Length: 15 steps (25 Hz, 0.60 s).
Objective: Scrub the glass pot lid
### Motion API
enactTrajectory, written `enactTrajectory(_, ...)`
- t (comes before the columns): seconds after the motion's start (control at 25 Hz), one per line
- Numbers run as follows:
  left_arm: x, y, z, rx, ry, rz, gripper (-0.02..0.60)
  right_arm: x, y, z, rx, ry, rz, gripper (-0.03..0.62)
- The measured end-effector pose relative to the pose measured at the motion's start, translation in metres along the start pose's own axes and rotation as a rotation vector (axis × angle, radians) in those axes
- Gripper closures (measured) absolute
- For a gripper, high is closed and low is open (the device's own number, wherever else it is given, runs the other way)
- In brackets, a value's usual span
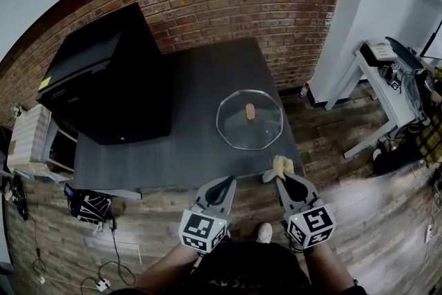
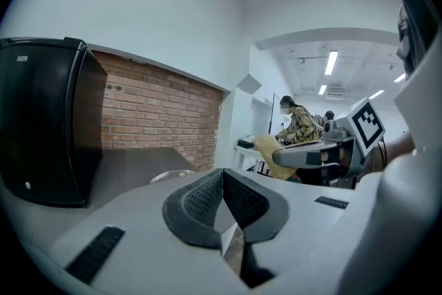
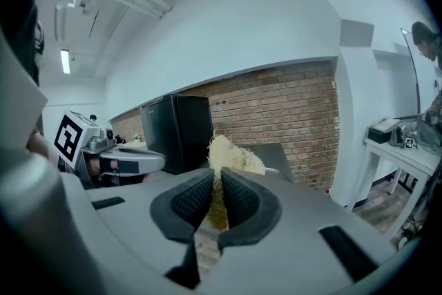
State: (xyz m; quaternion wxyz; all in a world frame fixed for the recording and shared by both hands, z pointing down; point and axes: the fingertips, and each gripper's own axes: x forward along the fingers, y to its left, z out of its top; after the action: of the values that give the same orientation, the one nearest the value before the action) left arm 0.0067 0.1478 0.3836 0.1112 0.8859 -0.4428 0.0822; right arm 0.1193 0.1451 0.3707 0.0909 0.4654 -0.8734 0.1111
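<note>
Head view shows the glass lid (image 1: 249, 119) lying flat, knob (image 1: 249, 111) up, on the dark table (image 1: 200, 79), close to the table's front right corner. Just short of the lid, off the front edge, the right gripper (image 1: 282, 176) pinches a pale, fibrous scrubber (image 1: 280, 165). In the right gripper view the tuft (image 3: 231, 155) stands up between that gripper's (image 3: 218, 193) clamped jaws. To the left of the lid and equally short of it, the left gripper (image 1: 226, 181) is pressed together with nothing in it, which the left gripper view (image 2: 222, 193) confirms.

I judge that scrubbing has not yet begun: the scrubber is in hand but clear of the glass. The next move calls for carrying the scrubber forward and down onto the lid. The empty gripper would likely need to steady the rim or knob so the lid does not slide.

The lid has little table in front of it or to its right, so a hard push that way could send it over an edge. Beyond the lid and to its left the table is bare as far as a black cabinet (image 1: 110, 72), well apart from the lid. That gives room to work or to shift the lid inward.
</note>
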Motion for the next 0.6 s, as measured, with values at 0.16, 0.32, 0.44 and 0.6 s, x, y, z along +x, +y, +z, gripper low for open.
enactTrajectory(0.16, -0.002, -0.017, -0.005, -0.01, 0.001, 0.037, 0.549, -0.009, -0.003, -0.008, -0.01, 0.011, 0.048, 0.553)
enactTrajectory(0.32, -0.003, -0.027, -0.009, -0.015, 0.004, 0.068, 0.549, -0.009, -0.004, -0.011, -0.018, 0.013, 0.09, 0.553)
enactTrajectory(0.44, -0.005, -0.031, -0.013, -0.019, 0.015, 0.086, 0.549, -0.008, -0.003, -0.012, -0.016, 0.009, 0.113, 0.553)
enactTrajectory(0.6, -0.001, -0.035, -0.014, -0.022, 0.019, 0.102, 0.549, -0.008, -0.005, -0.014, -0.01, 0.008, 0.134, 0.553)
